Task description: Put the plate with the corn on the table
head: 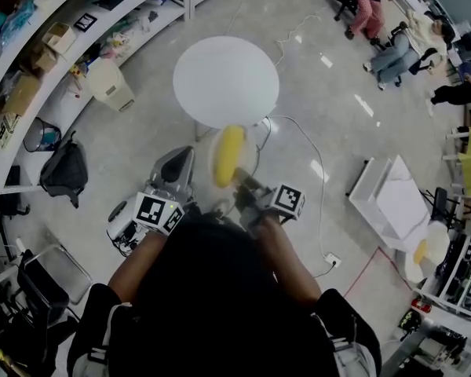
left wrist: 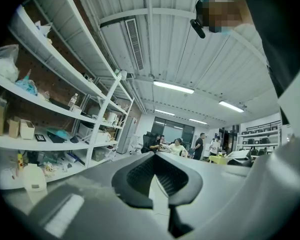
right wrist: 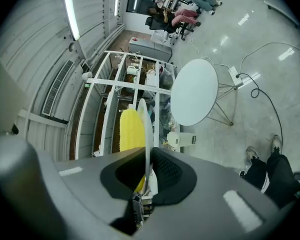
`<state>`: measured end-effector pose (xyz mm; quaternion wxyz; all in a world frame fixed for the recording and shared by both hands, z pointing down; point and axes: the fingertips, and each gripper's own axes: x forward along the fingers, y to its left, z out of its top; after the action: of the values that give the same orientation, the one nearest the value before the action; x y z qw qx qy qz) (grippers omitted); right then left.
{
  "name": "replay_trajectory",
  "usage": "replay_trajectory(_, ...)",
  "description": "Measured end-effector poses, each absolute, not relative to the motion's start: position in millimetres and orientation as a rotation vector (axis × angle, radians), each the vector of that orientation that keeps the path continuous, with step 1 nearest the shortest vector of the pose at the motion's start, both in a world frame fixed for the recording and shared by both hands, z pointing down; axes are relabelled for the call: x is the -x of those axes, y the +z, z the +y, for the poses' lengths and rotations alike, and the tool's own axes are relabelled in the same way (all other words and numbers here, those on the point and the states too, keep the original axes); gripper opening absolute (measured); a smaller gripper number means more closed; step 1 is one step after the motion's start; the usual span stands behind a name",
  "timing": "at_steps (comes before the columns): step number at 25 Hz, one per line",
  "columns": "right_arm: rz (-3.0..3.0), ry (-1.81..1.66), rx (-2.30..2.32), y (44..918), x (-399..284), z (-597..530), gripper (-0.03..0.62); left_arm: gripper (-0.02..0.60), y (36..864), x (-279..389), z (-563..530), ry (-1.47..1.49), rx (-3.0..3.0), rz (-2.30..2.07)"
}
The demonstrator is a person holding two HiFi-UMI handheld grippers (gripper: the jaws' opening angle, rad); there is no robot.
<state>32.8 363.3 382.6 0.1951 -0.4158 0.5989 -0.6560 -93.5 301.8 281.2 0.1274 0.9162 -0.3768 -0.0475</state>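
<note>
In the head view a yellow corn cob (head: 229, 154) lies on a white plate (head: 249, 157), held over the floor just short of the round white table (head: 226, 81). My right gripper (head: 239, 181) is shut on the plate's near rim. The right gripper view shows the plate (right wrist: 143, 121) edge-on between the jaws, with the corn (right wrist: 130, 129) on its left face and the table (right wrist: 194, 91) beyond. My left gripper (head: 177, 163) hangs beside the plate on the left, apart from it. In the left gripper view it (left wrist: 155, 176) points up at the ceiling, shut and empty.
White shelving (head: 78, 30) full of boxes curves along the left, with a white bin (head: 110, 85) and a black bag (head: 65, 170) below it. A cable (head: 318, 179) runs across the floor right of the table. Seated people (head: 392, 49) are at far right.
</note>
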Motion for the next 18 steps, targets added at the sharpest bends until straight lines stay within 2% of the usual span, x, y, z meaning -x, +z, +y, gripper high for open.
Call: replay_trajectory(18, 1.646, -1.785, 1.241, 381.8, -2.0, 333.9, 0.04, 0.002, 277.0, 133.2, 263.0, -0.181, -2.677, -1.033)
